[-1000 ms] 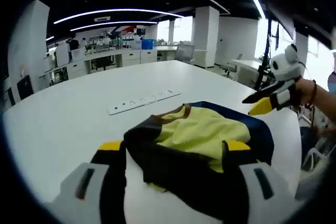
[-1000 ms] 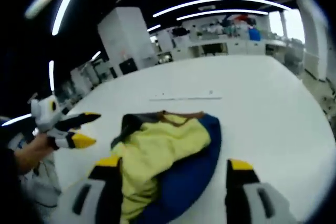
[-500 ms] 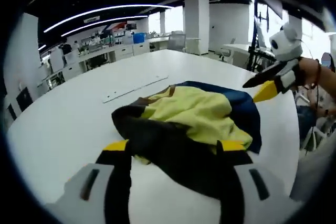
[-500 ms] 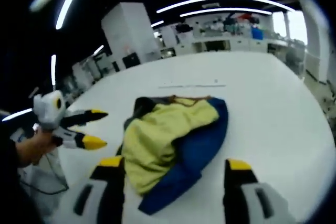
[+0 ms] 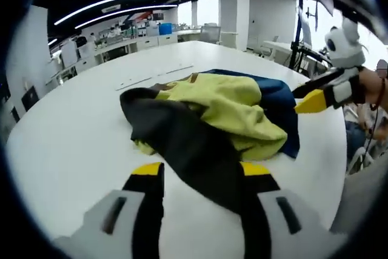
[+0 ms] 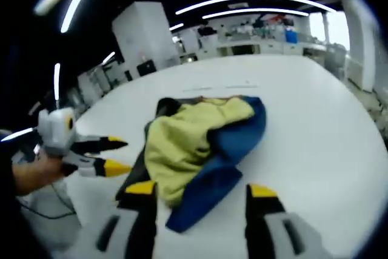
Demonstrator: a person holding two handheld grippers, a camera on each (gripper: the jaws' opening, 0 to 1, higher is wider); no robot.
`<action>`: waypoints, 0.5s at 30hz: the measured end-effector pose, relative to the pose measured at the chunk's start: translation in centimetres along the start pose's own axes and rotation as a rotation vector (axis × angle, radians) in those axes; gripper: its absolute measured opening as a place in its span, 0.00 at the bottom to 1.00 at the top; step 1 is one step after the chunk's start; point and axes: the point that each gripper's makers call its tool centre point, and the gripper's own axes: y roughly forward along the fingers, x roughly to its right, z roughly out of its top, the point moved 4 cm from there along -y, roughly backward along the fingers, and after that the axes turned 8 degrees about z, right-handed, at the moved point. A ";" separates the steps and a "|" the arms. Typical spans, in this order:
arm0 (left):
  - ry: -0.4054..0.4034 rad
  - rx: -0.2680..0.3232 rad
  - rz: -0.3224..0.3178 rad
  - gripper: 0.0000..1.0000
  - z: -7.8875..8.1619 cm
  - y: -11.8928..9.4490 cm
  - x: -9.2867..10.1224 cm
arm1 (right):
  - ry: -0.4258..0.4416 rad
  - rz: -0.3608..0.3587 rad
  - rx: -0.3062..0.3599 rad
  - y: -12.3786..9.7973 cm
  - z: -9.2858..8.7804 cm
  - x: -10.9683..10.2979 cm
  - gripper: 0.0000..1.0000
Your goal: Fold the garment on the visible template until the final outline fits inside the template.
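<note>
A large white table (image 5: 66, 131) carries a flat white power strip (image 5: 154, 77) near its far side, and beyond it stand white columns (image 5: 235, 5), office desks (image 6: 254, 37) and curved ceiling light strips (image 6: 254, 1).

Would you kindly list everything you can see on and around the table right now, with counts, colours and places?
Garment: one, crumpled; yellow, blue and black parts; lying on the table ahead of both grippers.
Table: one, white, large, under the garment.
Power strip: one, white, long, flat on the table beyond the garment.
Office desks: several, white, in the background past the table.
Pillars: white, in the background.
Ceiling lights: long white strips overhead.
Left gripper: one, black jaws with yellow tips, apart, over the black part of the garment.
Right gripper: one, black jaws with yellow tips, apart, near the blue edge.
Hand: one, holding the left gripper.
</note>
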 end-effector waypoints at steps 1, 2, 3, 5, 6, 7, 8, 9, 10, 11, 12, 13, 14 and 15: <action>-0.008 -0.003 0.008 0.43 -0.3 0.1 0.0 | -0.006 -0.009 -0.005 0.0 -0.3 0.0 0.50; -0.009 -0.002 0.009 0.42 -0.5 0.2 0.0 | -0.008 -0.009 -0.003 0.1 -0.4 0.0 0.48; -0.015 -0.006 0.016 0.42 -0.7 0.3 0.1 | -0.012 -0.010 0.002 0.2 -0.5 0.0 0.45; -0.018 -0.014 0.018 0.40 -0.9 0.5 0.2 | -0.013 -0.018 0.003 0.2 -0.8 0.0 0.41; -0.018 -0.021 0.024 0.39 -1.1 0.6 0.4 | -0.004 -0.026 0.009 0.3 -1.1 0.0 0.39; -0.018 -0.026 0.027 0.38 -1.2 0.6 0.5 | 0.005 -0.031 0.012 0.3 -1.2 0.0 0.37; -0.016 -0.036 0.030 0.36 -1.4 0.7 0.6 | 0.009 -0.035 0.015 0.4 -1.3 0.0 0.36; -0.016 -0.037 0.030 0.35 -1.5 0.7 0.6 | 0.009 -0.039 0.017 0.4 -1.4 0.0 0.34; -0.024 -0.046 0.036 0.35 -1.7 0.8 0.7 | 0.012 -0.047 0.019 0.5 -1.4 0.2 0.32; -0.026 -0.052 0.038 0.35 -1.8 0.8 0.7 | 0.013 -0.050 0.020 0.5 -1.4 0.2 0.30; -0.033 -0.060 0.045 0.34 -2.0 0.8 0.7 | 0.015 -0.052 0.024 0.5 -1.5 0.2 0.28; -0.038 -0.066 0.050 0.34 -2.1 0.8 0.7 | 0.019 -0.052 0.027 0.5 -1.5 0.2 0.27; -0.042 -0.062 0.048 0.33 -2.1 0.8 0.8 | 0.022 -0.052 0.027 0.5 -1.5 0.2 0.25; -0.055 -0.060 0.049 0.31 -2.2 0.8 0.9 | 0.021 -0.054 0.029 0.5 -1.6 0.2 0.23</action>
